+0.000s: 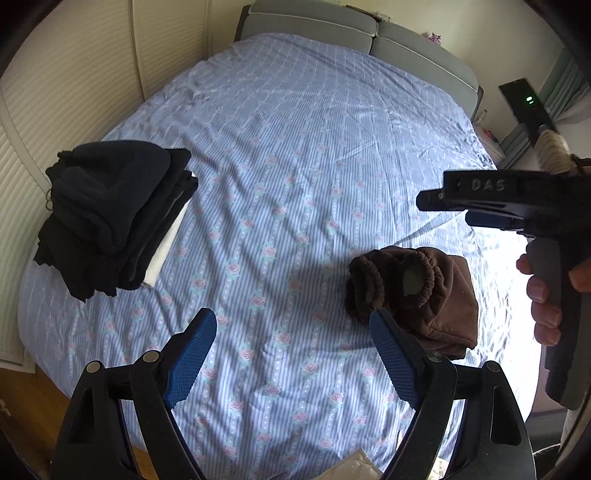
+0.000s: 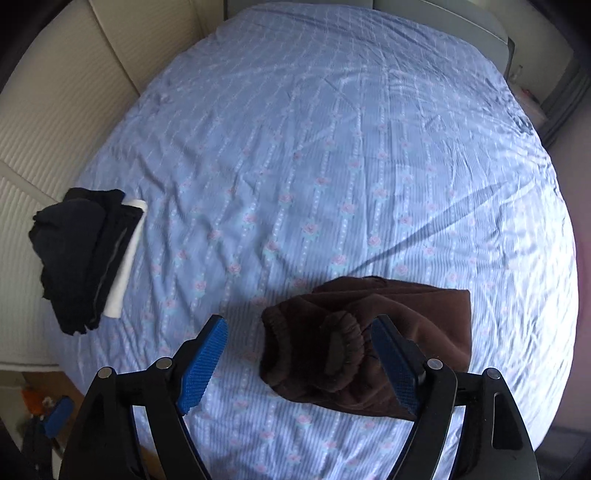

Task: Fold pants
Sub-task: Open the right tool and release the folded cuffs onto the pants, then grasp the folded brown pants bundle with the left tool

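Observation:
Brown pants [image 1: 417, 295] lie folded in a compact bundle on the blue flowered bedsheet [image 1: 295, 166], elastic waistband on top. They also show in the right wrist view [image 2: 369, 339]. My left gripper [image 1: 291, 354] is open and empty above the sheet, left of the bundle. My right gripper [image 2: 301, 358] is open and empty, hovering just over the bundle's near edge. The right gripper's body [image 1: 517, 206], held by a hand, shows at the right in the left wrist view.
A stack of folded dark clothes with a white piece [image 1: 110, 221] sits at the bed's left edge, also in the right wrist view [image 2: 85, 258]. A grey headboard [image 1: 351, 33] stands at the far end. A cream wall panel [image 1: 74, 74] runs along the left.

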